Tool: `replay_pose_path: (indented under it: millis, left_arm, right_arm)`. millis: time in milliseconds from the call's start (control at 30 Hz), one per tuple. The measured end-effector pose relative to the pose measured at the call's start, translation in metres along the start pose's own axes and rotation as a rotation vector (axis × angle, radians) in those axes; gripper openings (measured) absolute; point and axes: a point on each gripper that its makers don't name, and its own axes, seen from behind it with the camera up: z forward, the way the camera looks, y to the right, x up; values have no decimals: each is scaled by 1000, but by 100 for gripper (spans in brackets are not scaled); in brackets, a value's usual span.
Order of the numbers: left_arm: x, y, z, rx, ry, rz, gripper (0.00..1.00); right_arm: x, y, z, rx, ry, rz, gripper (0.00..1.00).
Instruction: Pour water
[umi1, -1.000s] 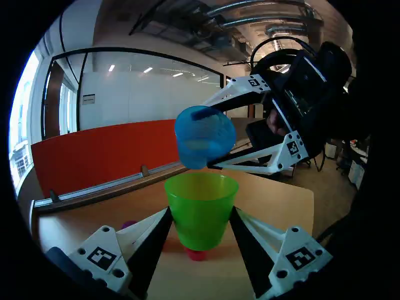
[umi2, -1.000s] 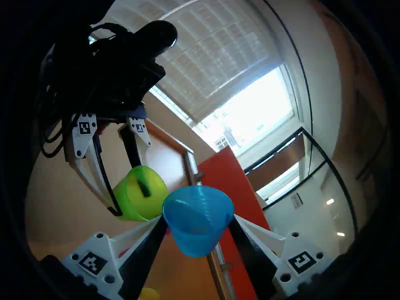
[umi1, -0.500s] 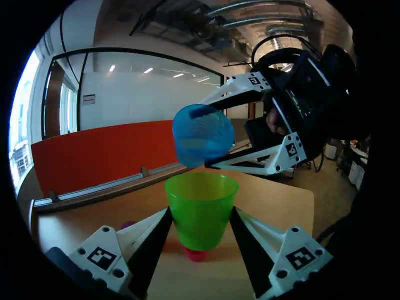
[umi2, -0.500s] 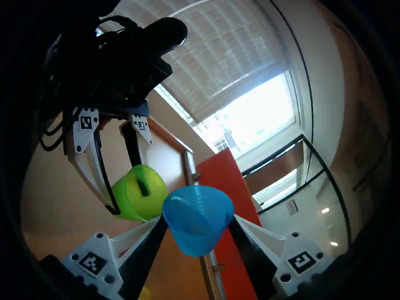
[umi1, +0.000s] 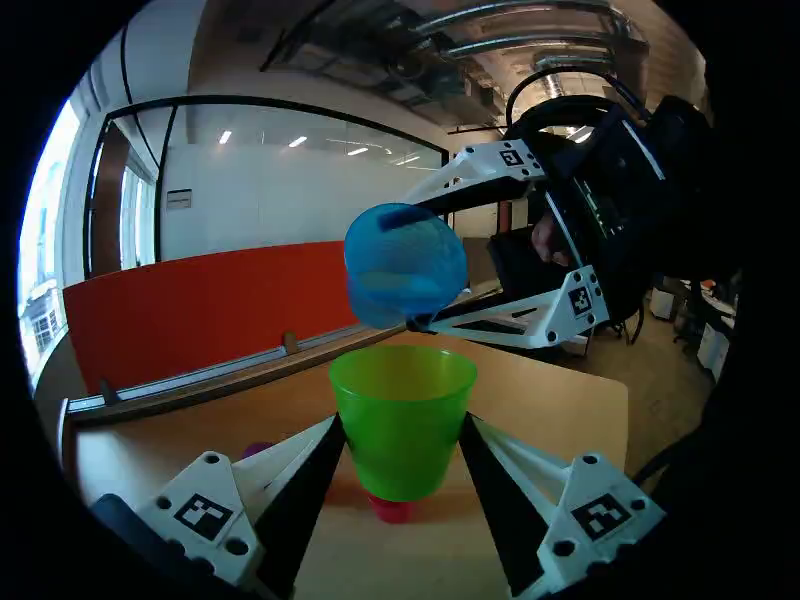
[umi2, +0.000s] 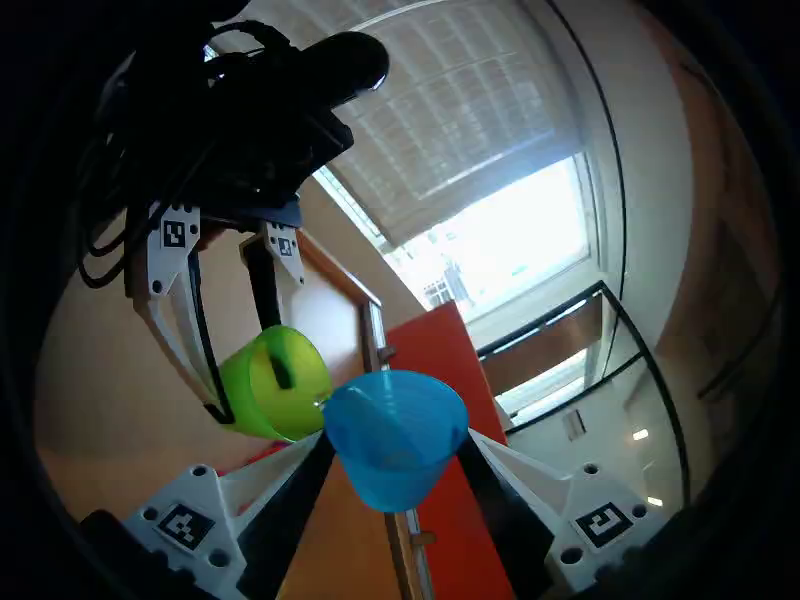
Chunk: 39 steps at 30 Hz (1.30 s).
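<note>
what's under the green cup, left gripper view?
A small red object on the table peeks out below the green cup. The cup covers its upper part, so I cannot tell what it is.

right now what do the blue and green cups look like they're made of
Blue cup: probably thin translucent plastic; light glows through its faintly ribbed wall. Green cup: likely plastic too, smooth and slightly glossy, its wall glowing evenly.

Between the left gripper's (umi1: 403, 422) fingers stands the lower cup (umi1: 403, 395), over the table (umi1: 570, 400). Above and just beyond those fingertips, the upper cup (umi1: 405, 262) sits tipped between the right gripper's (umi1: 408, 272) fingers. A partition (umi1: 200, 300) runs behind the table's far edge.
</note>
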Motion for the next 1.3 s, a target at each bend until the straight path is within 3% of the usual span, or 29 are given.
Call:
replay_pose_path:
  millis: [1300]
  left_arm:
    - [-1,3,-2,3,13,8,80]
  right_arm:
    - [9,10,-5,-23,3,-74,90]
